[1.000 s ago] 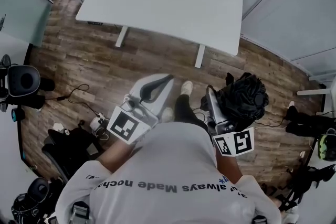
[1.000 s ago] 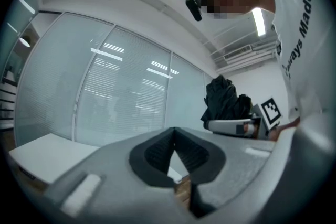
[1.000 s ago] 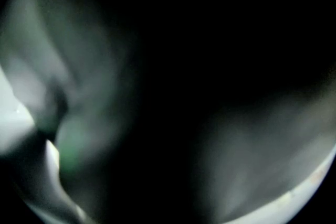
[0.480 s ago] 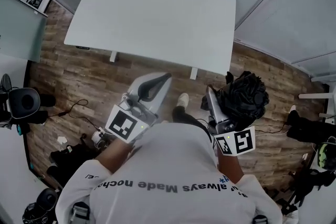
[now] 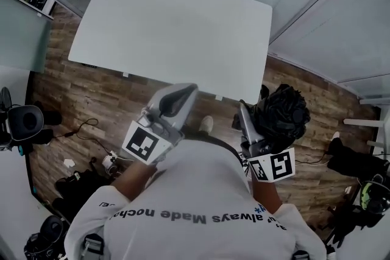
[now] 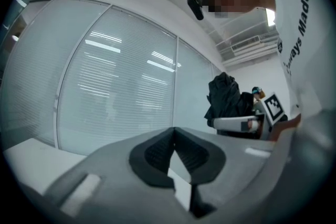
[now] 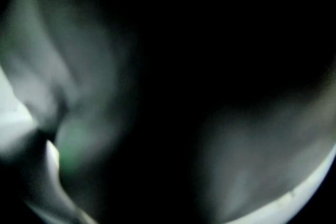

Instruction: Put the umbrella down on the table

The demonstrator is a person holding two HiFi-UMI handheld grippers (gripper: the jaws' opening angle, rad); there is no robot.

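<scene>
A black folded umbrella point(image 5: 285, 111) bulges between the jaws of my right gripper point(image 5: 262, 111), which is shut on it just short of the white table's point(image 5: 177, 27) near right corner. The right gripper view is filled by the dark cloth, and its far jaw is hidden under the umbrella. My left gripper point(image 5: 192, 89) is level beside it, at the table's near edge. Its jaws meet at the tips with nothing in them point(image 6: 173, 130). In the left gripper view the umbrella point(image 6: 224, 98) and the right gripper point(image 6: 237, 124) show to the right.
The bare white table stands on a wooden floor point(image 5: 79, 94). A black chair point(image 5: 24, 122) and cables point(image 5: 91, 131) lie to the left, dark bags point(image 5: 350, 161) to the right. Glass walls with blinds point(image 6: 115, 86) stand behind the table.
The table has come nearer in the head view, its near edge now at the grippers' tips. Both grippers moved toward it together, the umbrella still held in the right one.
</scene>
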